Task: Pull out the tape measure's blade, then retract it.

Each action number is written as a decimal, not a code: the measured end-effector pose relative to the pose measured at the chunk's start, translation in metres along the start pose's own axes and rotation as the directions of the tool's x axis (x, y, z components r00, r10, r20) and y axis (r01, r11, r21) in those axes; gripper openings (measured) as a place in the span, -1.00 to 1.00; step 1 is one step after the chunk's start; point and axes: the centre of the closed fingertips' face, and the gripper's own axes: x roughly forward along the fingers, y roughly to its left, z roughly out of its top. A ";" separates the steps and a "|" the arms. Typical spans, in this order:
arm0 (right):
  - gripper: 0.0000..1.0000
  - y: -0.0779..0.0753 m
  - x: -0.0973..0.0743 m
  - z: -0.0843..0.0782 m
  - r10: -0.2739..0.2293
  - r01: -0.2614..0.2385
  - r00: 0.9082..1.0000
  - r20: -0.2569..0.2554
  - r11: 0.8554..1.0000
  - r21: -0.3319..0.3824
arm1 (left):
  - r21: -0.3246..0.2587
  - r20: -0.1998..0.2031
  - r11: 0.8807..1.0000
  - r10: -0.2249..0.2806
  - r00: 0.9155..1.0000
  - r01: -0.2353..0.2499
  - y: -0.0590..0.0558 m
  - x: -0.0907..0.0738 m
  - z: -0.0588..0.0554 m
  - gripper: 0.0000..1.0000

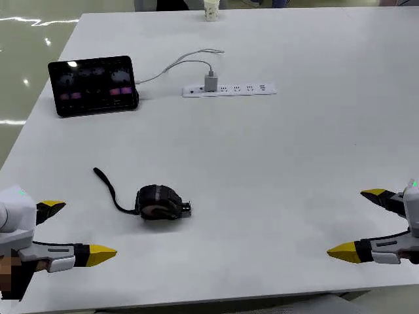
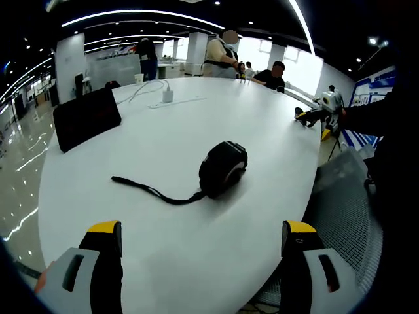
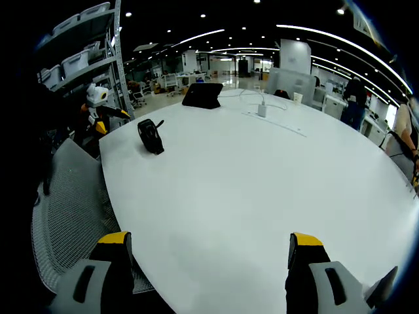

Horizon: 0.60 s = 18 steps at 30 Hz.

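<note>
Both tools are released, jaws wide and holding nothing: left tool [image 1: 82, 229], right tool [image 1: 353, 222]. The tape measure [image 1: 159, 202] lies on the desk [image 1: 281, 163] just ahead of the left tool, well apart from the right tool. Best, I judge: the left tool clamps its body squarely and the right tool pinches the blade hook [image 1: 186, 209]. Far beyond both stands a paper cup [image 1: 211, 10]; its contents are hidden.

Item 1: left gripper [image 1: 82, 229], white plastic body, black jaws, yellow tips. Low at the left of the head view, pointing right; jaws spread wide, nothing between them.
Item 2: right gripper [image 1: 359, 222], same white, black and yellow build. Low at the right, pointing left; jaws spread wide, holding nothing.
The two are well apart, facing each other.
</note>
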 end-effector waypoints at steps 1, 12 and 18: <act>0.98 0.000 0.000 -0.001 0.001 -0.001 1.000 -0.003 1.000 -0.004 | -0.002 -0.002 1.000 -0.002 1.000 0.002 0.000 0.000 0.000 0.98; 0.98 0.000 0.001 -0.001 0.007 -0.007 1.000 -0.009 1.000 -0.011 | 0.002 0.001 1.000 0.001 1.000 -0.001 -0.002 -0.002 -0.001 0.98; 0.98 -0.001 0.000 -0.004 0.010 -0.011 1.000 -0.020 1.000 -0.018 | 0.003 0.001 1.000 0.006 1.000 -0.006 0.001 -0.004 0.000 0.98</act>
